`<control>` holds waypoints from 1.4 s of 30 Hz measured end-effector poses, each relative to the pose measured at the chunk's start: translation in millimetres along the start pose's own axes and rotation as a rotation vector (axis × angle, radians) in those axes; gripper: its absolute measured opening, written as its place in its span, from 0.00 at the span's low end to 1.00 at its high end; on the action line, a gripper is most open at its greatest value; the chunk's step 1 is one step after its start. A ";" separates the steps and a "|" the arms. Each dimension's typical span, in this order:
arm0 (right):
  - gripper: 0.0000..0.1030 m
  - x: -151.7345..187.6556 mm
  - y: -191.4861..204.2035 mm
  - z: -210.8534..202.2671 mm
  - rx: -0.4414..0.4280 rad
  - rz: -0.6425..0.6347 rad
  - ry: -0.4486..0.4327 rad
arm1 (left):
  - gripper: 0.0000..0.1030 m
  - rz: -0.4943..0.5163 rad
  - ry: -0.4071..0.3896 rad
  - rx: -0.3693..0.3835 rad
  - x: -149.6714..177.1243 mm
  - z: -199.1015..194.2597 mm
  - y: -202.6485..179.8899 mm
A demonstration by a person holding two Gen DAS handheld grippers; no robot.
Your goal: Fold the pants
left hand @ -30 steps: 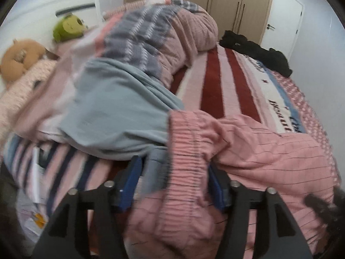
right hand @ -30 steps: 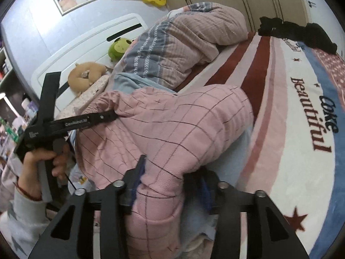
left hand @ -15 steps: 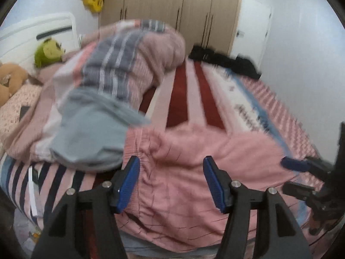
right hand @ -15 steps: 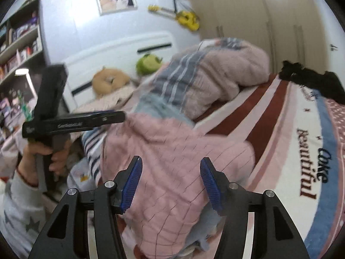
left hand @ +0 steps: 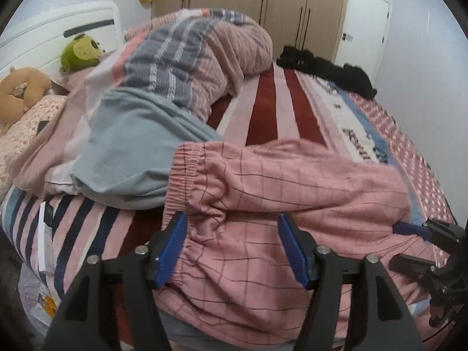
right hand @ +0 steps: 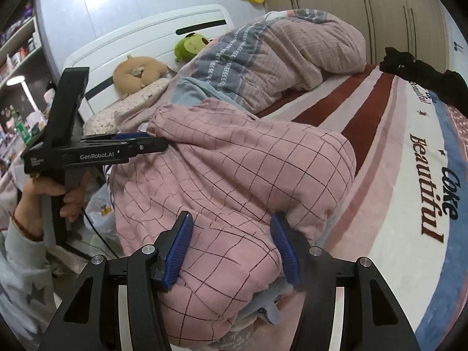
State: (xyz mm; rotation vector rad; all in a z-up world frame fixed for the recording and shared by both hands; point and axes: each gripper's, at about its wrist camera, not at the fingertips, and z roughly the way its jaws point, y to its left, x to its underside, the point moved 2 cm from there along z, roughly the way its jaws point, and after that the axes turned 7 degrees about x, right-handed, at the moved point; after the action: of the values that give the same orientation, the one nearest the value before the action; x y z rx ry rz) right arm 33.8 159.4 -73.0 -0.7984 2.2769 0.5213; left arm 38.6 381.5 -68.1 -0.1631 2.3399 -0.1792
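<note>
Striped bed blanket (left hand: 263, 117) carries one pink checked cotton pants (left hand: 278, 204) under two parted grippers, left gripper (left hand: 234, 248) just widened, right gripper (right hand: 231, 245) likewise unclamped.

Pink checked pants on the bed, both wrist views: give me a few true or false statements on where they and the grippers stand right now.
1. The pink pants lie on the striped blanket. True.
2. The left gripper is clamped shut on the waistband. False: its blue pads stand apart over the cloth, not pressing on it.
3. The right gripper is open, with pink cloth between its pads. True.
4. A green plush toy sits near the white headboard. True.
5. The black garment lies on top of the pants. False: it lies apart, at the bed's far side near the wardrobe.
</note>
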 end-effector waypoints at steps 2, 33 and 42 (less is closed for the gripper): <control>0.50 -0.4 -3.7 -10.7 0.006 0.011 -0.008 | 0.67 -0.008 -0.037 0.007 0.3 -10.1 -10.3; 1.00 142.1 -112.7 -291.5 0.651 0.084 -0.463 | 0.99 0.207 -0.533 0.140 69.9 -102.1 -302.0; 1.00 149.3 -131.3 -295.4 0.665 0.129 -0.489 | 0.99 0.194 -0.522 0.173 77.0 -93.1 -317.8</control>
State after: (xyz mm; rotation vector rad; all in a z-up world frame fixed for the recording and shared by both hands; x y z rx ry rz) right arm -101.9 -158.8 11.4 -0.1638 1.8608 -0.0138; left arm -61.4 63.6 -0.4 0.0947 1.7972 -0.2134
